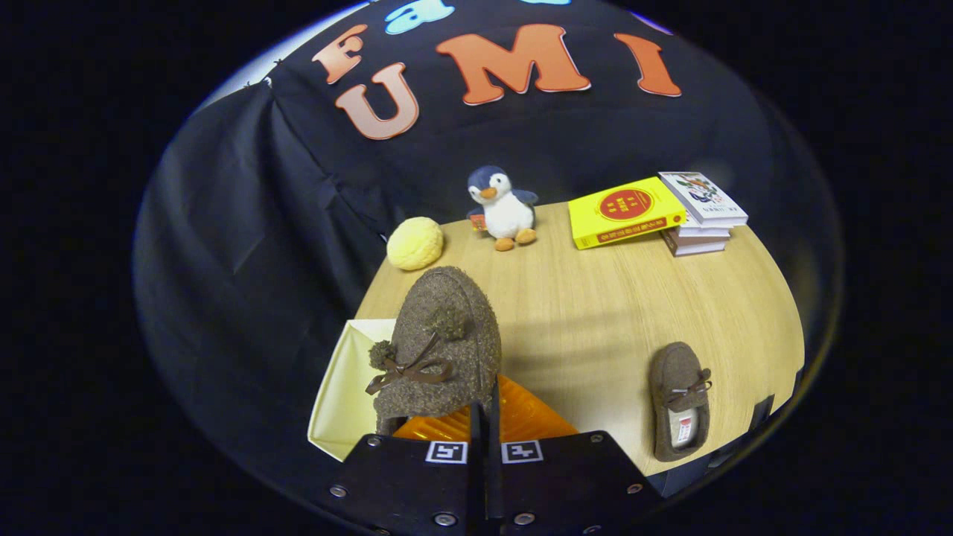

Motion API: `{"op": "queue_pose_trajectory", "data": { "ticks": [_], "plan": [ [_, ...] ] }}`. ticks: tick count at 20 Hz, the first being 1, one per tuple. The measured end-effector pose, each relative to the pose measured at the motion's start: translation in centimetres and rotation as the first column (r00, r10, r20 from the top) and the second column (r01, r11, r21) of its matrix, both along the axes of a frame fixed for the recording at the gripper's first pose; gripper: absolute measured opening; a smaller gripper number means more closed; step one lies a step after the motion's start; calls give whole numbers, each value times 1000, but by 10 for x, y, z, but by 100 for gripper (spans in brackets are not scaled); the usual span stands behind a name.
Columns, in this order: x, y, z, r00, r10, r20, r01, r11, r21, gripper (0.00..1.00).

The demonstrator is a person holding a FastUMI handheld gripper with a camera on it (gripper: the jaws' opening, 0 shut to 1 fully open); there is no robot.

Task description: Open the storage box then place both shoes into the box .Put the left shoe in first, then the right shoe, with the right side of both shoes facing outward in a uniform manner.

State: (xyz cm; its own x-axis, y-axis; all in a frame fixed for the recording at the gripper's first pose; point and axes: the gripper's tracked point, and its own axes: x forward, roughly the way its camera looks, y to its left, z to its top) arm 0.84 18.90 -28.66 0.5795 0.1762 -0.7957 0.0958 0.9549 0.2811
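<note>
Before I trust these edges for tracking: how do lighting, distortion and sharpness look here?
Gripper view: even, soft light, a faint shadow band across the wooden table; strong fisheye bending curves the table's edge; the held shoe and the second shoe read sharp, the hand-held gripper, its fingers closed together on the shoe, slightly soft; the orange box lid shows mild sheen.

Tongs-mounted fisheye, looking down over table (633,298)

The held shoe (439,350) hides much of the box (339,394), perhaps its interior.
</note>
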Motion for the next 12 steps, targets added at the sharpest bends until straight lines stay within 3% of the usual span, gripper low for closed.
{"op": "queue_pose_trajectory", "data": {
  "ticks": [5,12],
  "plan": [
    [12,60,1,998,67,5,-67,998,-6,2],
    [10,123,-58,988,86,-130,-91,995,-40,3]
  ]
}}
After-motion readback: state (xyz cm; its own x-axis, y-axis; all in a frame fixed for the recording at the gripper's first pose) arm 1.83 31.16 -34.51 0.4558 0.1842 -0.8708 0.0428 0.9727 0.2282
